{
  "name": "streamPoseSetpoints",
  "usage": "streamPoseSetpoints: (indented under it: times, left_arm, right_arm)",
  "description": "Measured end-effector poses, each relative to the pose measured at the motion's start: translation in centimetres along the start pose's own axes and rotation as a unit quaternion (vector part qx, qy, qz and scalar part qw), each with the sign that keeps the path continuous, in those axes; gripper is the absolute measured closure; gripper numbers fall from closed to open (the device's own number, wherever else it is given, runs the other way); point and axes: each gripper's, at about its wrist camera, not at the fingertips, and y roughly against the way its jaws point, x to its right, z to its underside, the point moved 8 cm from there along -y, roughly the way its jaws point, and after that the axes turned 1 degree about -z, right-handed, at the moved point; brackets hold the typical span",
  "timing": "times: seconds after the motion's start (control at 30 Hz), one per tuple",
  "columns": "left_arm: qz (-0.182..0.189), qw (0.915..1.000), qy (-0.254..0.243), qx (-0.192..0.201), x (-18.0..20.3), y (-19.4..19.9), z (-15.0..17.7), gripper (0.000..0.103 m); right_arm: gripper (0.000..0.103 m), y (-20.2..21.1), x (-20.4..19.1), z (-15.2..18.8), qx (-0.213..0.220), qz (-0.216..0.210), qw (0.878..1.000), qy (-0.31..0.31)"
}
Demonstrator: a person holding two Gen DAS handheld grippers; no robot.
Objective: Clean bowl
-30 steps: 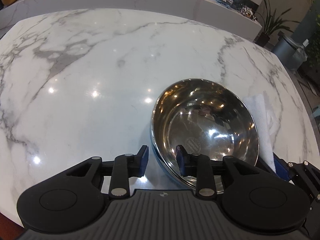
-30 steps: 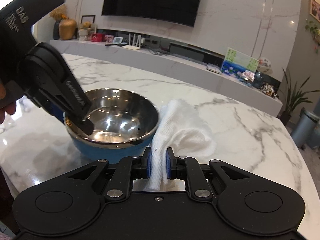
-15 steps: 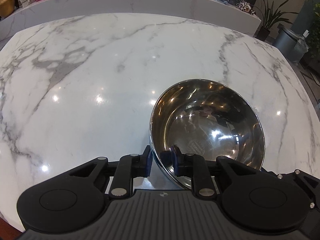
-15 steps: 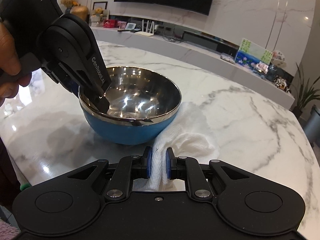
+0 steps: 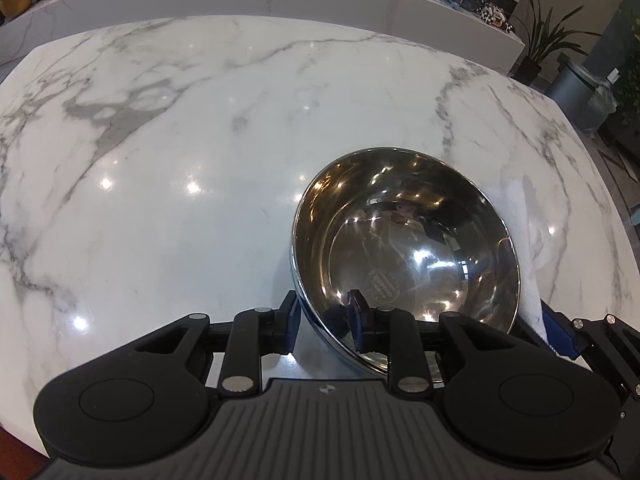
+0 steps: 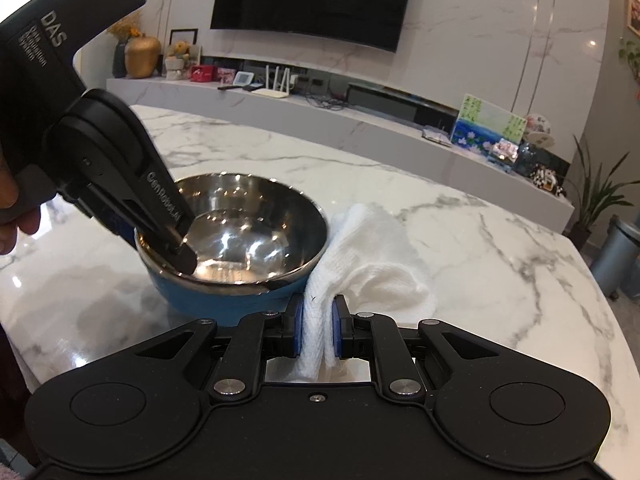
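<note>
Straddling the near rim of the bowl, my left claw has one finger outside the blue wall and the other inside against the steel lining; its jaws are opening at this moment, and the outer pad stands visibly clear of the wall, so nothing is pinched. Bowl: steel inside, blue outside, sitting upright on the white marble table, toward the near right part of it in the left wrist view. My right claw is narrow and clamped on a folded white cloth, which bulges out past the pads and lies on the table just right of the bowl, touching its side. From the right wrist view the left claw reaches down over the bowl's left rim, with part of my hand visible at the frame edge.
</note>
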Motion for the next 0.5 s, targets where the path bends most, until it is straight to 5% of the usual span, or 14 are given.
streamPoseSetpoints:
  times: [0.5]
  left_arm:
    - [-0.009, 0.9999, -0.006, 0.010, -0.2, 0.0, -0.4, 0.081]
  right_arm:
    - [0.091, -0.6, -0.5, 0.7, -0.018, -0.003, 1.000, 0.003]
